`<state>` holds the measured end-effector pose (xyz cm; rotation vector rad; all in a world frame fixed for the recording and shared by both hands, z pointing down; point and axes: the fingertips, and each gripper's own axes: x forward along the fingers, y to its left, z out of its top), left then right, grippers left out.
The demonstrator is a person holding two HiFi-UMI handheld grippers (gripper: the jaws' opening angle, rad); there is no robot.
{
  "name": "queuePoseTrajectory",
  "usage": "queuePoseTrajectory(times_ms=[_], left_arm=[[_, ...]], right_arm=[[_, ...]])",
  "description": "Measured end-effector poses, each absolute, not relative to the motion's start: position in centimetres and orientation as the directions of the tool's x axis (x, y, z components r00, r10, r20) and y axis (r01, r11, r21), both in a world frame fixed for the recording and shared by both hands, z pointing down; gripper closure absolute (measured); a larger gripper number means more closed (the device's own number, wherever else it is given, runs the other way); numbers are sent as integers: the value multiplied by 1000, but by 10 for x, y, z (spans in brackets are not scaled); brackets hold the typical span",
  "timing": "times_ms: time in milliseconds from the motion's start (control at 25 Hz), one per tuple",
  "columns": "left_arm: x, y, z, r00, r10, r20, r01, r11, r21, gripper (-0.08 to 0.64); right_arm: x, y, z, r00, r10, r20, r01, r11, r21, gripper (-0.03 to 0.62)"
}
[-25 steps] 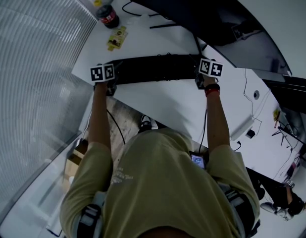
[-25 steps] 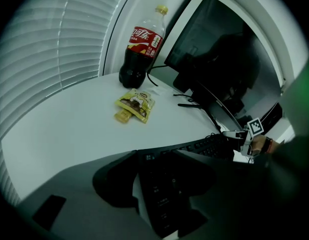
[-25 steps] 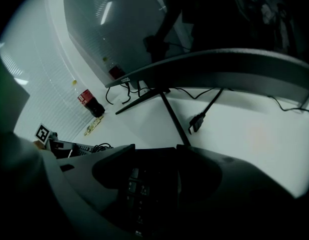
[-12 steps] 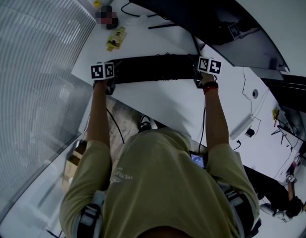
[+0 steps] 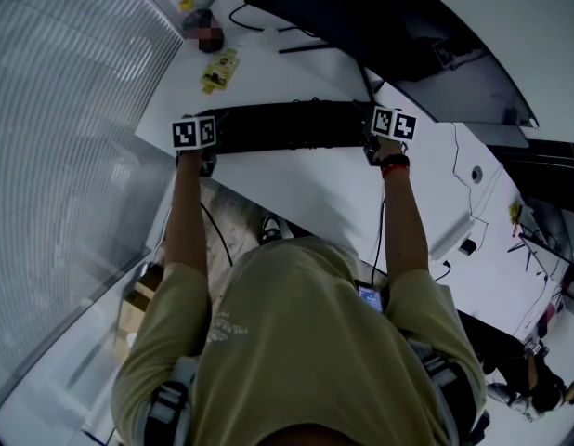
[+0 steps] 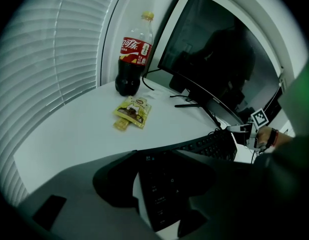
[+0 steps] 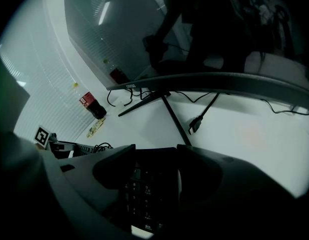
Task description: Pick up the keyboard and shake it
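Now the left hand-held gripper (image 5: 211, 147), nine o'clock, and right hand-held gripper (image 5: 372, 137), three, are clamping the keyboard (image 5: 292, 126), probably needing a level, matched lift.

1. A white table (image 5: 296, 189) carries everything, with bare top in the near middle.
2. A cola bottle (image 6: 133, 59) stands upright at the far left corner.
3. A yellow snack packet (image 6: 133, 111) lies flat just nearer than the bottle.
4. A black monitor stand (image 7: 169, 115) spreads thin legs at the far middle.
5. A loose black cable (image 7: 197, 123) ends in a plug right of the stand.
6. A black keyboard (image 5: 287, 126) stretches left to right across the middle; whether it rests on the top cannot be told.
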<state>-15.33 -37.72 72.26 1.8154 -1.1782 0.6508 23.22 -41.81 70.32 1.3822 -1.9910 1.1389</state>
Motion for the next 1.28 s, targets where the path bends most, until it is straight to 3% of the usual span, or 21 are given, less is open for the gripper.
queuePoseTrajectory(times_ms=[1280], left_arm=[[-176, -325, 661, 331, -640, 693, -942, -261, 210, 347]], right_arm=[[210, -362, 642, -455, -650, 609, -890, 319, -326, 324]])
